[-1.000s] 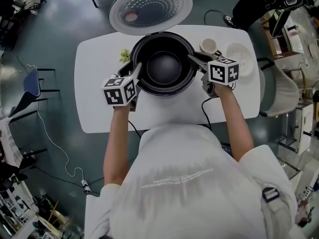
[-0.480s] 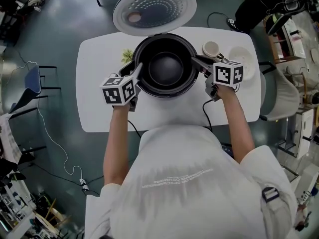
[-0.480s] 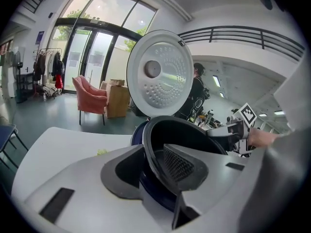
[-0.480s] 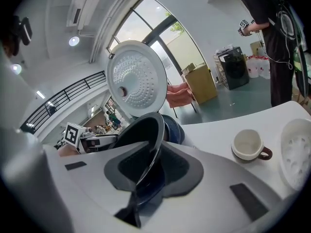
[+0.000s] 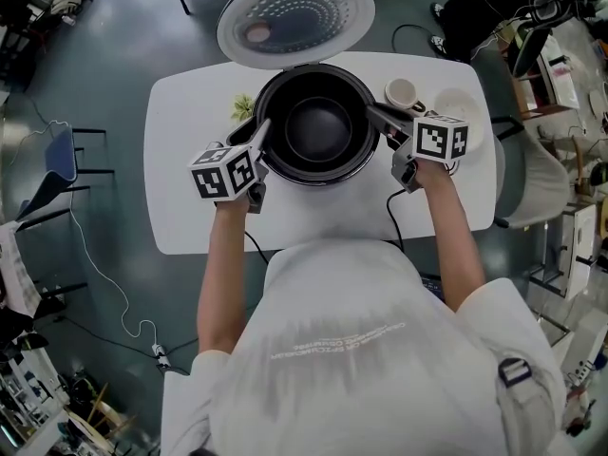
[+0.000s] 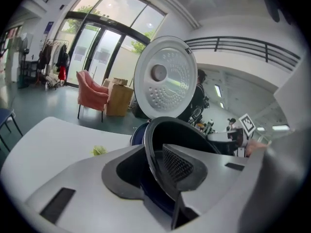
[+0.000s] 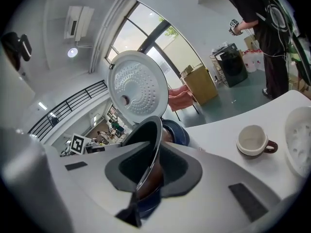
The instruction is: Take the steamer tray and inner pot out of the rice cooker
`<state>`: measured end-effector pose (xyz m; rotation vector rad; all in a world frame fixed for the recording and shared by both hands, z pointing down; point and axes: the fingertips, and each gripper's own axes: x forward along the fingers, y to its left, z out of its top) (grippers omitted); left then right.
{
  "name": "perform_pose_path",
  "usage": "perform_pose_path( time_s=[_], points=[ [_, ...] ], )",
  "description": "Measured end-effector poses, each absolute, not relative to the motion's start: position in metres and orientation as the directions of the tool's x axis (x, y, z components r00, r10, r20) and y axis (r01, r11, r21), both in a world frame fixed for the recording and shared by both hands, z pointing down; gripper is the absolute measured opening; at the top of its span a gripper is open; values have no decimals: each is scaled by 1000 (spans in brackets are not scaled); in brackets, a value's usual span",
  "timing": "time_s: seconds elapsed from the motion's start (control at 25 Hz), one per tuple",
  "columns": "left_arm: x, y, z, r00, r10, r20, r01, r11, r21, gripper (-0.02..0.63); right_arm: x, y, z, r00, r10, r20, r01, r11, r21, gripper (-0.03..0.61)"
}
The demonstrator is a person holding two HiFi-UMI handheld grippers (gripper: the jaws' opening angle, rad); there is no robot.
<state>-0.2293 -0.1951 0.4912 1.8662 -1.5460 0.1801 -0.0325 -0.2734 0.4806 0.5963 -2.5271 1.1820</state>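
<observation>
**Both grippers at the inner pot's rim, pot seated in cooker**

The white table (image 5: pixel 190 207) carries everything; the rice cooker (image 5: pixel 318 175) stands at its middle and serves as reference below.

Lid (image 5: pixel 295 15): hinged up at the far side of the cooker, fully open, with its pale dimpled inner face showing.

Inner pot (image 5: pixel 318 126): dark, sitting down inside the cooker, not raised. Its rim (image 6: pixel 151 171) lies level with the cooker's top.

Steamer tray (image 5: pixel 464 98): white, already out, lying on the table to the right of the cooker. It is partly covered in the head view by the right gripper's marker cube.

Left gripper (image 5: pixel 262 133): at the cooker's left edge.
- Its jaws straddle the pot rim and have just been closing.
- The meshed pad (image 6: pixel 177 166) lies inside the pot, against the rim.
- The outer jaw stands off the rim, and a strip of the cooker's blue body shows in the gap, so this is not a clamp.

Right gripper (image 5: pixel 376 117): at the cooker's right edge, opposite the left one.
- Its jaws have also just been closing.
- The rim runs between them with one jaw inside the pot and one outside.
- The jaws sit tight on both faces, pinching the rim.

Cup (image 5: pixel 401 91): white, upright, just right of the cooker, between it and the steamer tray.

Green scrap (image 5: pixel 241 105): on the table just left of the cooker; too small to identify.
</observation>
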Motion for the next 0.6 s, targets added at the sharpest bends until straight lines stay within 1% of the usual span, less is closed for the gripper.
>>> perform_pose_path(
  time_s=[0.08,0.16,0.32,0.44,0.6],
  points=[
    [-231,-196,487,277,-834,477,-873,-11,488,124,-34,-272,478,-871,-250,424,-485,578,-656,75],
    [-233,-196,479,268,-857,439,-856,-2,517,124,-34,-272,475,-866,-264,425,-495,577,-650,71],
    [-231,-198,467,249,-877,411,-865,-11,501,120,-29,-271,474,-848,-306,433,-528,567,-633,69],
    [-236,-196,461,239,-883,404,-872,-12,490,59,-28,-265,468,-829,-347,440,-558,575,-598,67],
    [-243,-194,459,264,-879,397,-870,-39,492,59,-33,-260,458,-804,-407,433,-593,589,-549,64]
  ],
)
